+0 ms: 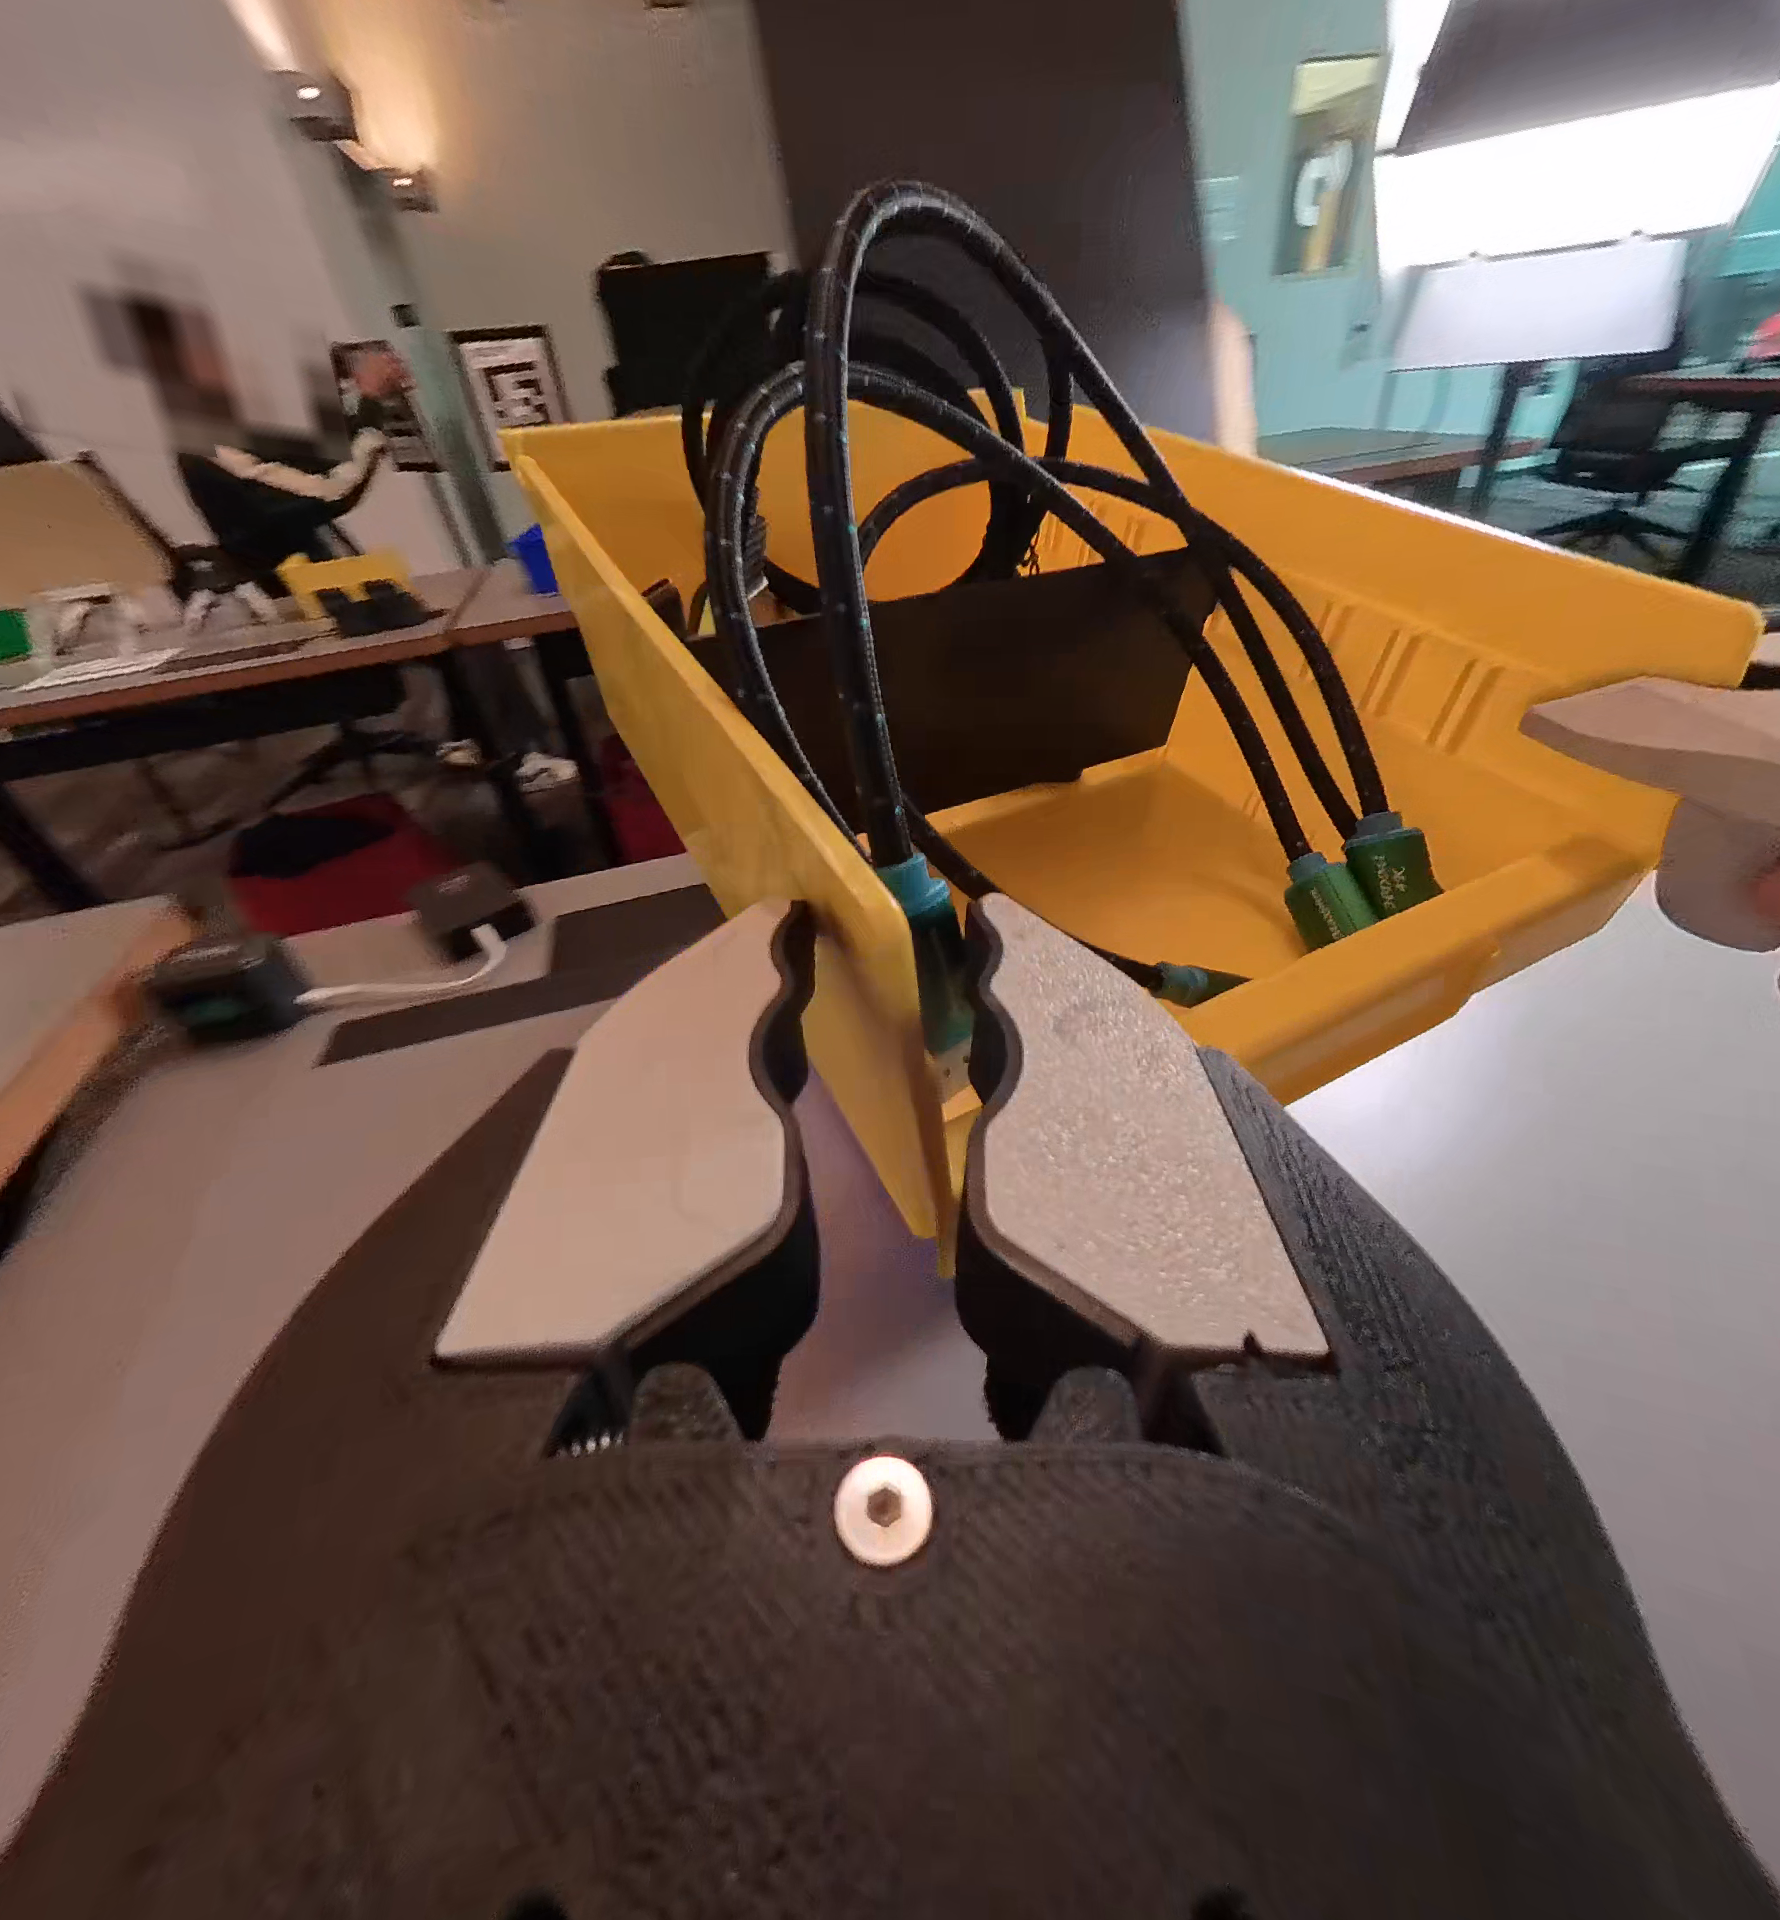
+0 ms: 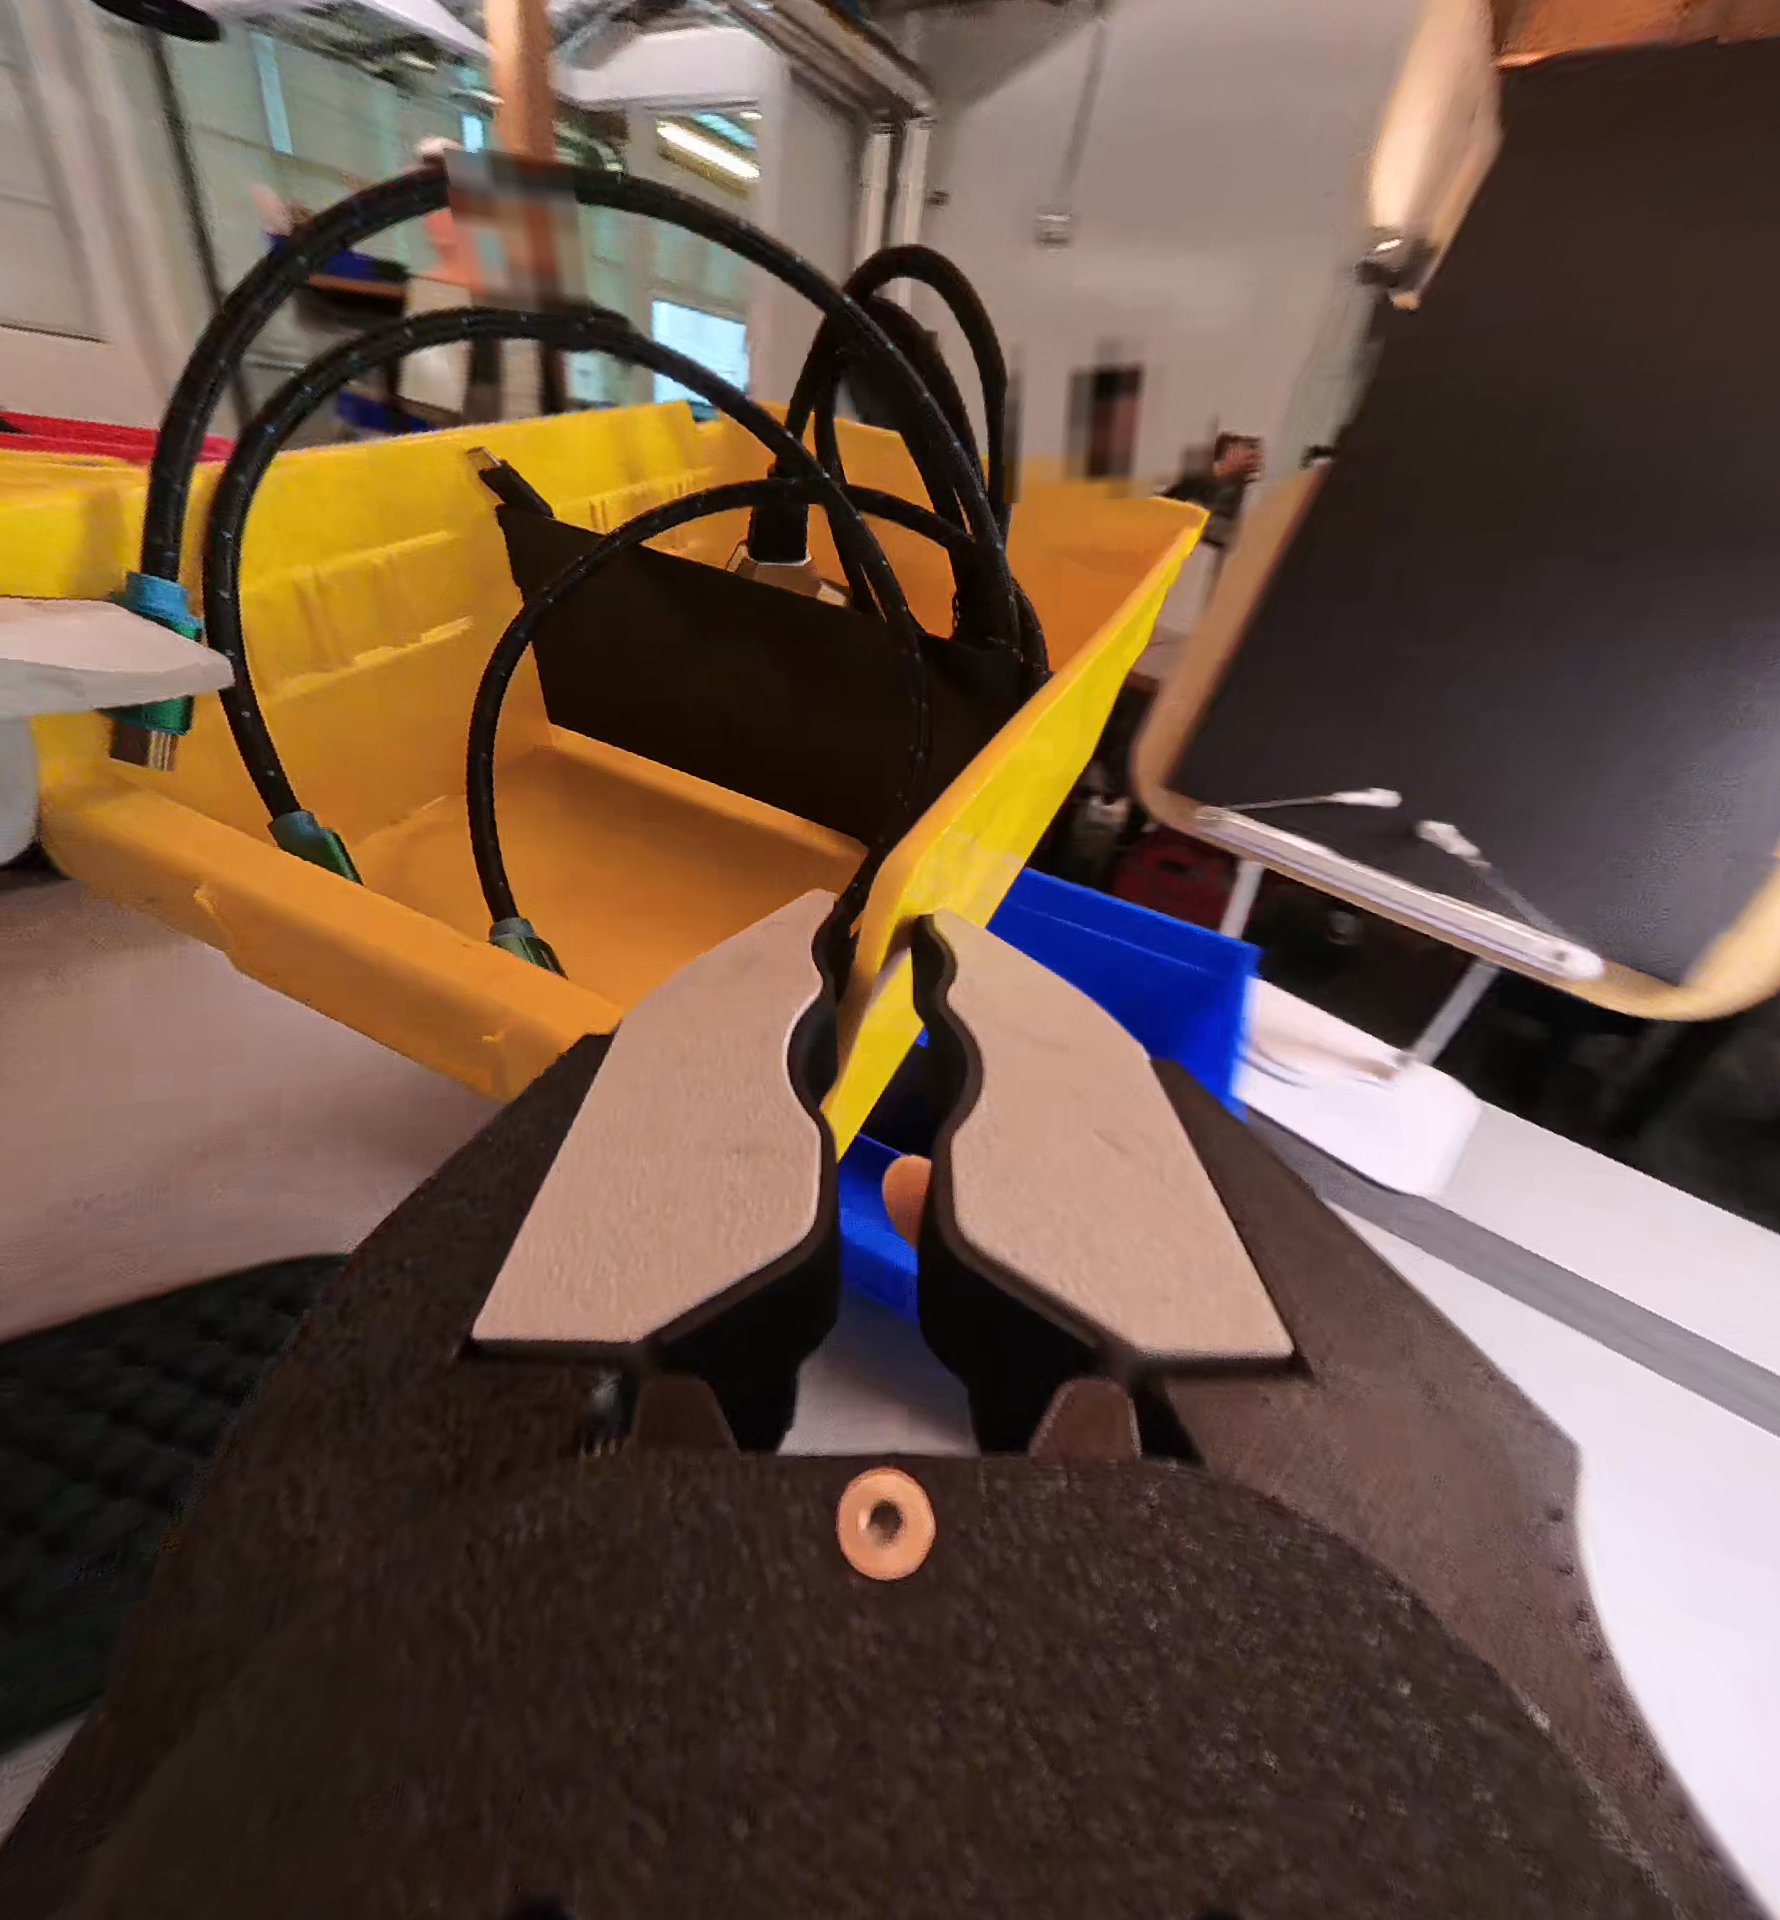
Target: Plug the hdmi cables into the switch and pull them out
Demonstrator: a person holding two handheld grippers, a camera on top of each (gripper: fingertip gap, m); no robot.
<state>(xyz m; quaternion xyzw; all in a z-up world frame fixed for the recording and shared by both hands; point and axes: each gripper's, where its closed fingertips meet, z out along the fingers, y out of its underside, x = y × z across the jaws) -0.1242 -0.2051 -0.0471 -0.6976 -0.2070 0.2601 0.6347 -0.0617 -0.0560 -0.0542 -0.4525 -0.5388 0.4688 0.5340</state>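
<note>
HDMI cables [image 1: 1052, 582] loop out of the yellow bin [image 1: 1488, 665]. My left gripper [image 1: 891, 940] pinches its near wall, perhaps a plug too. Opposite, my right gripper [image 2: 870, 930] clamps the bin's other wall. I judge this setup; next I must release and seize a plug.

Unreadable white lettering on two green plugs [image 1: 1359, 883]; posters blurred.

An office room is seen, where white walls [image 1: 86, 187] are lit by ceiling lamps [image 1: 309, 94], long desks [image 1: 242, 665] and black chairs [image 1: 1613, 447] are ranged, and a teal wall [image 1: 1270, 343] is glimpsed.
</note>
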